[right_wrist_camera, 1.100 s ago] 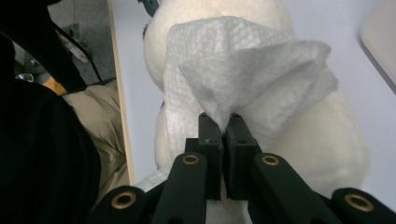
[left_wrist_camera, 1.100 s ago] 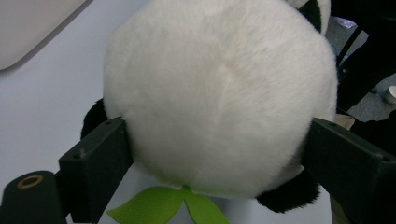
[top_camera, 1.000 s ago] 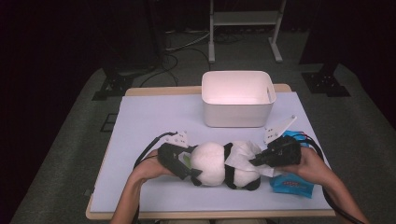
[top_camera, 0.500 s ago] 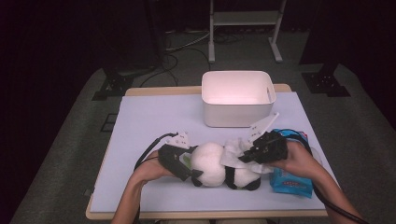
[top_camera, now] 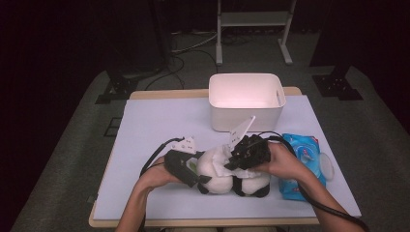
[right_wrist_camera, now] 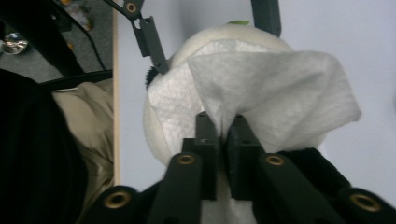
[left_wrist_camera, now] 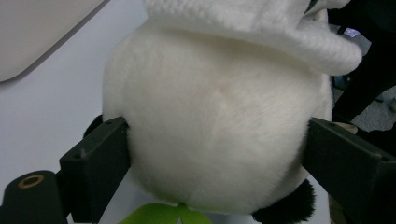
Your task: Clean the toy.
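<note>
The left gripper (top_camera: 193, 175) buries its jaw tips in the plush panda (top_camera: 220, 171), so from above they can't be seen. In the left gripper view the panda's (left_wrist_camera: 215, 126) top and bottom run off the frame, and the green patch (left_wrist_camera: 156, 214) below it is cut short, too little to name. The wipe (right_wrist_camera: 261, 98) covers much of the panda's head in the right gripper view. The blue wipes pack (top_camera: 304, 159) lies partly under the person's right hand (top_camera: 285, 162); its print is too small to read.
</note>
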Demonstrator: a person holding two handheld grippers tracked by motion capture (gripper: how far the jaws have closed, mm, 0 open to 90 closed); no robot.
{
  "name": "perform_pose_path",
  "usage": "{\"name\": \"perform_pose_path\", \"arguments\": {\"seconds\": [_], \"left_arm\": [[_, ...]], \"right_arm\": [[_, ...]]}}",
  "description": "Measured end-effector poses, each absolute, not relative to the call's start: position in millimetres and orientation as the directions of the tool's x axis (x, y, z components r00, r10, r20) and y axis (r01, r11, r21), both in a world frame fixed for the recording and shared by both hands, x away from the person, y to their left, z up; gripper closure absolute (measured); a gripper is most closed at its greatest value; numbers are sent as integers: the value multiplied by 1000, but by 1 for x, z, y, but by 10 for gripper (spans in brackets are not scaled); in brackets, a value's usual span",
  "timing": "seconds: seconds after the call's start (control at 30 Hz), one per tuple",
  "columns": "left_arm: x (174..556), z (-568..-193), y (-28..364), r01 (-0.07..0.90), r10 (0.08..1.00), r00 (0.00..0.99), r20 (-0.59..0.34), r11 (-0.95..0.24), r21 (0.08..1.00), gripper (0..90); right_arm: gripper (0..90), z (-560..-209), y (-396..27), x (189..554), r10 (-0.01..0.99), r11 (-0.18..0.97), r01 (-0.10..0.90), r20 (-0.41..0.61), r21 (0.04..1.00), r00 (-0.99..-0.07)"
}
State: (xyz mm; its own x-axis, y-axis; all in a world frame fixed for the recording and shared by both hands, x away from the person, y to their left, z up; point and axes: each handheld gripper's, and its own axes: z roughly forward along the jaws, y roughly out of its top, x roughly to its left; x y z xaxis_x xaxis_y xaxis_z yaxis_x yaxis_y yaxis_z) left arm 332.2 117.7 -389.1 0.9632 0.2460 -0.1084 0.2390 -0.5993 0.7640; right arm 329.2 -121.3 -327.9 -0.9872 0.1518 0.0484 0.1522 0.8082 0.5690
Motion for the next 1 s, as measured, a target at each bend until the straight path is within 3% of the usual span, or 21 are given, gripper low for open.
{"name": "perform_pose_path", "arguments": {"seconds": [0.23, 0.57, 0.87, 0.93, 1.0], "left_arm": [[332, -389, 117, 236, 243, 964, -107, -602, 763, 96], [331, -387, 116, 233, 243, 965, -104, -602, 764, 97], [330, -386, 114, 226, 238, 966, -98, -599, 768, 98], [330, -385, 114, 220, 233, 968, -96, -598, 770, 98], [330, -385, 114, 220, 233, 968, -97, -596, 772, 98]], "right_arm": [[615, -320, -130, 326, 164, 800, 153, 33, 581, -986], [547, -310, -133, 326, 197, 779, 153, -5, 608, -980], [587, -323, -100, 327, 140, 824, 87, -51, 560, -989], [642, -324, -96, 327, 130, 826, 79, -53, 558, -990], [752, -326, -93, 326, 120, 835, 64, -66, 547, -991]]}}
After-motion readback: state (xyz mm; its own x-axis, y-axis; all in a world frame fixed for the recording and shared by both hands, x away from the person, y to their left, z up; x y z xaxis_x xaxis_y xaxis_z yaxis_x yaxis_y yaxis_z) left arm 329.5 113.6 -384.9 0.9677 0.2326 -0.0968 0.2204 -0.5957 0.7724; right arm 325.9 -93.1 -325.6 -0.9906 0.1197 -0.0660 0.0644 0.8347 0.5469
